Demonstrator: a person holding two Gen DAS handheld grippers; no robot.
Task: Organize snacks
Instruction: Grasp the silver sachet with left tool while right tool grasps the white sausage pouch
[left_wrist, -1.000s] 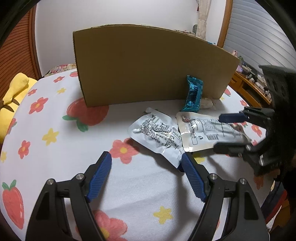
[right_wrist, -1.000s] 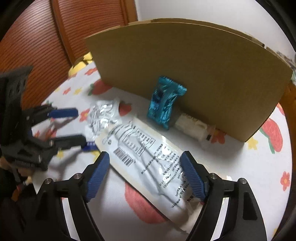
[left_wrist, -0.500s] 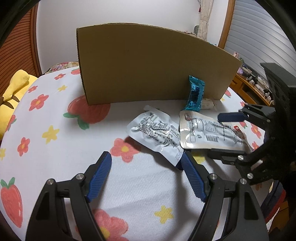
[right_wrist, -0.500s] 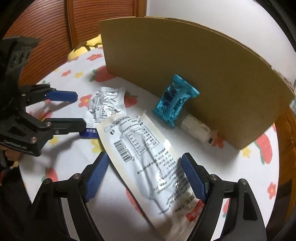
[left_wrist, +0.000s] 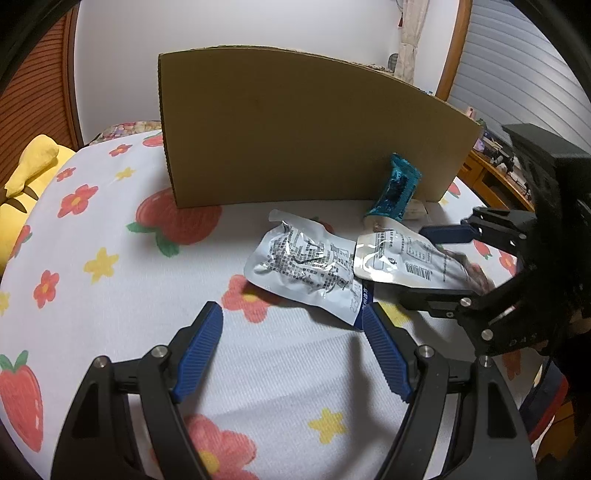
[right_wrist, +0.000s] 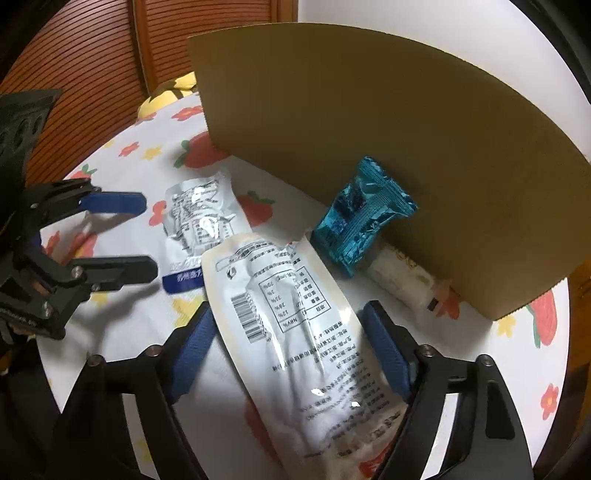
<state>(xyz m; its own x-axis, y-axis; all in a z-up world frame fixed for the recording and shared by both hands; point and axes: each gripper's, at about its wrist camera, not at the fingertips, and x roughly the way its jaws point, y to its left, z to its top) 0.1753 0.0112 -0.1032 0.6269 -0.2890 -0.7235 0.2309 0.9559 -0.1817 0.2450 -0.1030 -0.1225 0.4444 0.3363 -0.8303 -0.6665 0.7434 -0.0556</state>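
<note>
The long white snack pouch (right_wrist: 295, 332) lies flat on the flowered desk (right_wrist: 517, 369) between the right claw (right_wrist: 291, 343) pads — jaws just closing, not yet pressing. Its far end overlaps a silver pouch (left_wrist: 303, 262). The left claw (left_wrist: 291, 350) hangs open, empty.

The left hand-held gripper (left_wrist: 291, 328), in the lower part of its own view, had two black plastic fingers with ribbed blue pads (left_wrist: 197, 347) on the inner sides. Silver screws sat at the finger joints. The right hand-held gripper (right_wrist: 286, 332) was built the same way: black angular frame, blue ribbed pads (right_wrist: 386, 350), round silver screw heads.
</note>
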